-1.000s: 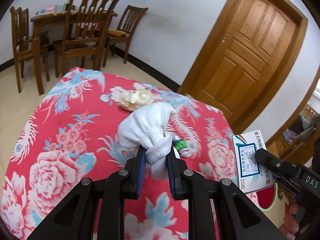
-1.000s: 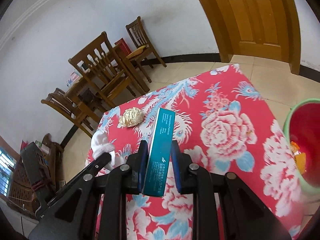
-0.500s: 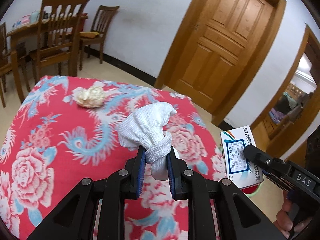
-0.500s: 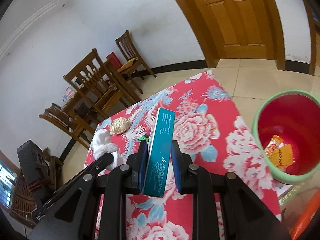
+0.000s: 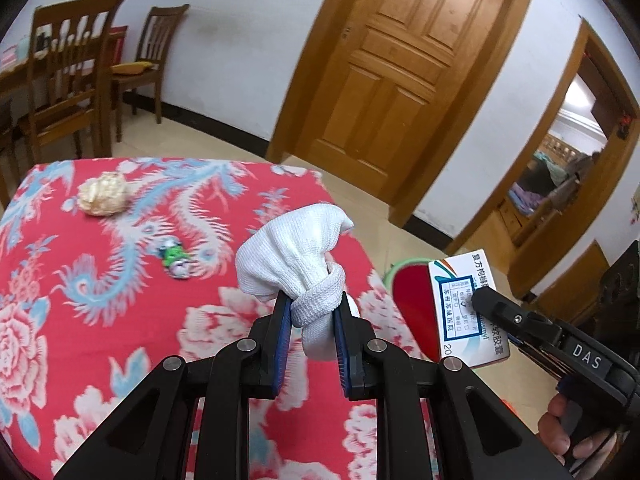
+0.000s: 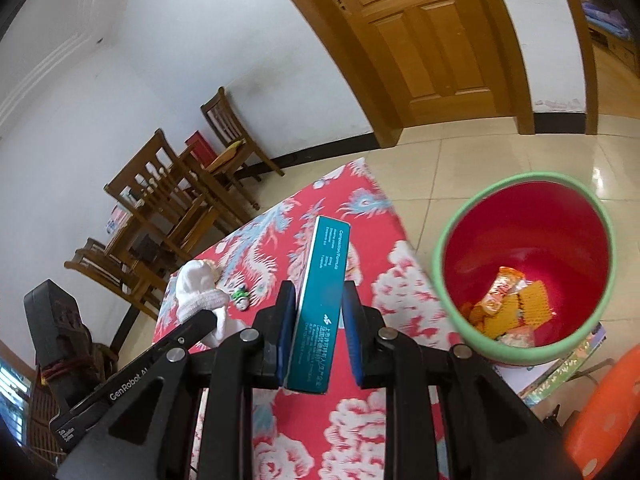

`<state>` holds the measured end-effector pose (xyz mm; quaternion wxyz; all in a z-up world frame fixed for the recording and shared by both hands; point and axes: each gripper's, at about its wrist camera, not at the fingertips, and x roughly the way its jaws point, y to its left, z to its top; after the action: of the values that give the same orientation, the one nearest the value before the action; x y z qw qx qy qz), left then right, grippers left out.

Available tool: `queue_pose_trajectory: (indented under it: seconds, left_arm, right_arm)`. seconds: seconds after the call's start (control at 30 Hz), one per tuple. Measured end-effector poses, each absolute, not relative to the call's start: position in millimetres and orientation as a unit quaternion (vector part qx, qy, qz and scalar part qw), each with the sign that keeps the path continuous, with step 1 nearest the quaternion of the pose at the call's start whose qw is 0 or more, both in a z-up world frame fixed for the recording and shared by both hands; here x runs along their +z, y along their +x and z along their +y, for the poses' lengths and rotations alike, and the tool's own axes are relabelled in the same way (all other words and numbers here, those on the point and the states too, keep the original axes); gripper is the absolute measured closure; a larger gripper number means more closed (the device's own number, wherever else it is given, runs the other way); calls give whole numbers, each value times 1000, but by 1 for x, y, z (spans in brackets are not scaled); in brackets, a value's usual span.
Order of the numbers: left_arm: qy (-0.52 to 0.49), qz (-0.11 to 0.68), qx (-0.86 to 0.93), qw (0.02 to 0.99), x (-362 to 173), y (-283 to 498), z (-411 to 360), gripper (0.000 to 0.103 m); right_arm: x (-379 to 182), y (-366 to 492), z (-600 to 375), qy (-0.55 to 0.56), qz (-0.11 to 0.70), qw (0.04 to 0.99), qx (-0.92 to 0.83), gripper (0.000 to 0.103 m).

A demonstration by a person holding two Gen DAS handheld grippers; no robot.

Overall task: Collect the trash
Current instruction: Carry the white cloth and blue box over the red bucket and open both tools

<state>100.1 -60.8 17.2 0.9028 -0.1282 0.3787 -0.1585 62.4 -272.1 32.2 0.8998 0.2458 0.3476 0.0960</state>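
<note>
My left gripper [image 5: 308,304] is shut on a knotted white cloth [image 5: 292,252], held above the red floral table [image 5: 80,320]. My right gripper [image 6: 318,300] is shut on a teal and white medicine box [image 6: 322,300], above the table's right edge. The box also shows in the left wrist view [image 5: 464,304]. A red bin with a green rim [image 6: 528,224] stands on the floor right of the table, with wrappers [image 6: 504,300] inside. A crumpled paper ball [image 5: 104,199] and a small green wrapper [image 5: 175,258] lie on the table.
Wooden chairs [image 5: 68,80] and a dining table stand at the back left. A closed wooden door [image 5: 400,80] is behind the table. An orange stool [image 6: 608,412] is at the lower right near the bin.
Both grippers have swung right toward the bin with their loads. The bin has come fully into the right wrist view, and its rim now shows in the left one.
</note>
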Motion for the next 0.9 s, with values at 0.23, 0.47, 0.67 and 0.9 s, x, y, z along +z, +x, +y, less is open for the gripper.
queue_pose_trajectory:
  seconds: [0.23, 0.47, 0.67, 0.9]
  left_arm:
    - [-105, 387, -184, 897, 17, 103, -99, 83]
    - [-86, 396, -209, 890, 14, 107, -137, 83]
    - [-64, 409, -232, 880, 6, 111, -175, 83]
    - [-42, 422, -248, 871, -7, 121, -212, 83]
  right_arm:
    - [28, 57, -302, 260, 344, 899, 73, 77]
    - [21, 51, -336, 273, 342, 898, 45, 77]
    - [9, 49, -367, 291, 343, 893, 19, 77]
    - [-10, 52, -398, 310, 351, 883, -9, 77]
